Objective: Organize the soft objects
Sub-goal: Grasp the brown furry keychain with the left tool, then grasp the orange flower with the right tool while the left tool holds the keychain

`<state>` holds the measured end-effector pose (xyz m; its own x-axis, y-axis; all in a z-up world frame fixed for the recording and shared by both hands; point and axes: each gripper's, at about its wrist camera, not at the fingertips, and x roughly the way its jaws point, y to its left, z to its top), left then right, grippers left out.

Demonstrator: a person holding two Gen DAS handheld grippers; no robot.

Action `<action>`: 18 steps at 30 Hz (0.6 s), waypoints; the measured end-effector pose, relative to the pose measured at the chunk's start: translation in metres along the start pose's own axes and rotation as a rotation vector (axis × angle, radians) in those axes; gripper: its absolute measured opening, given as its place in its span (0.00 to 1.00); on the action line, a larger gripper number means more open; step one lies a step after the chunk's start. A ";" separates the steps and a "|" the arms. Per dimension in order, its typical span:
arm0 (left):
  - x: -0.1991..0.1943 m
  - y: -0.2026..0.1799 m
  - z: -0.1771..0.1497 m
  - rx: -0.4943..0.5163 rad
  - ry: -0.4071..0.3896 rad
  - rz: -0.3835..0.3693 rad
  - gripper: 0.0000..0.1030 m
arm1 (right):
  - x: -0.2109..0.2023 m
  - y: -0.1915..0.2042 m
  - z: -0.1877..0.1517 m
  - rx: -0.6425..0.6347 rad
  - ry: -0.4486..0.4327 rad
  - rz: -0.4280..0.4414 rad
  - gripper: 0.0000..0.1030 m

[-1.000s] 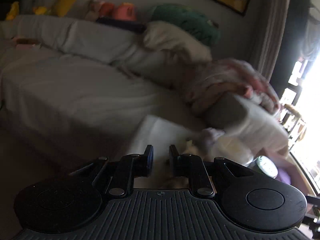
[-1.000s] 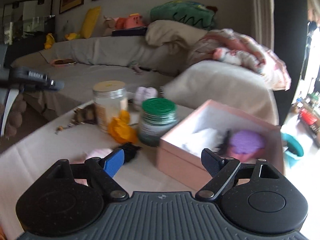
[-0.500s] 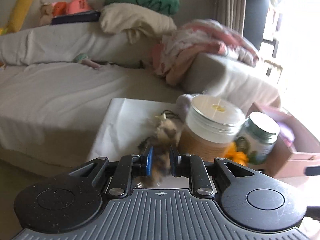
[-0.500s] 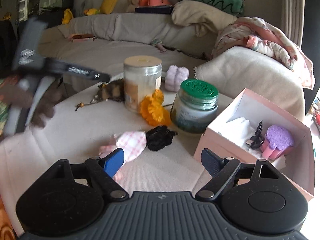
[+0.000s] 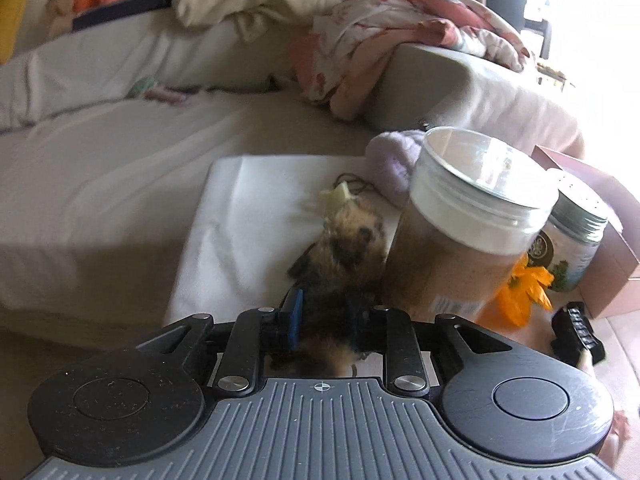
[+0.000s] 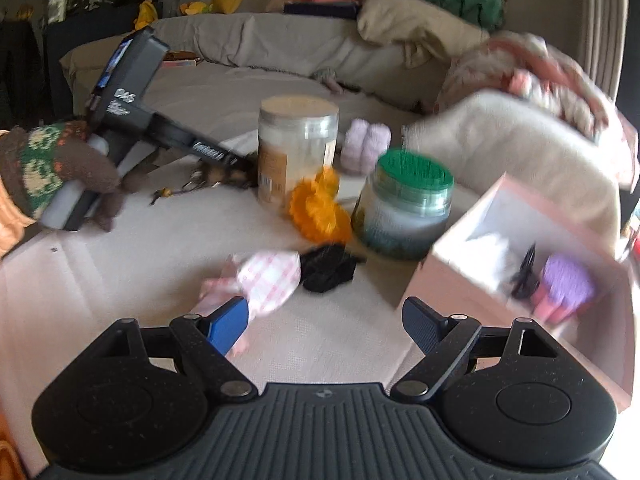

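A brown and black furry toy lies on the white table beside a tall jar. My left gripper has its jaws around the near end of the toy, and they are opening. In the right wrist view the left gripper reaches in from the left, held by a gloved hand. My right gripper stands open above a pink checked cloth and a black scrunchie, holding nothing. An orange flower and a lilac soft thing lie near the jars.
A tall clear jar and a green-lidded jar stand mid-table. An open pink box at the right holds a purple sponge and white stuff. A grey sofa with cushions and blankets lies behind the table.
My left gripper swung right and down to the table and came over the furry toy, and its jaws have widened a little. The right gripper shifted slightly over the pink cloth.
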<state>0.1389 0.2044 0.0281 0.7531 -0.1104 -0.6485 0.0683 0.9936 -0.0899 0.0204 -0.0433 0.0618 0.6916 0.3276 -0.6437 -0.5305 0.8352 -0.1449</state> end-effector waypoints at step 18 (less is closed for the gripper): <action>-0.012 0.003 0.013 0.055 0.024 -0.060 0.24 | 0.110 0.051 0.050 -0.386 0.034 -0.118 0.56</action>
<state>0.1389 0.2088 0.0452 0.7308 -0.1698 -0.6612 0.1494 0.9849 -0.0878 0.0940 0.0576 0.0216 0.7454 0.2195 -0.6295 -0.5982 0.6371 -0.4862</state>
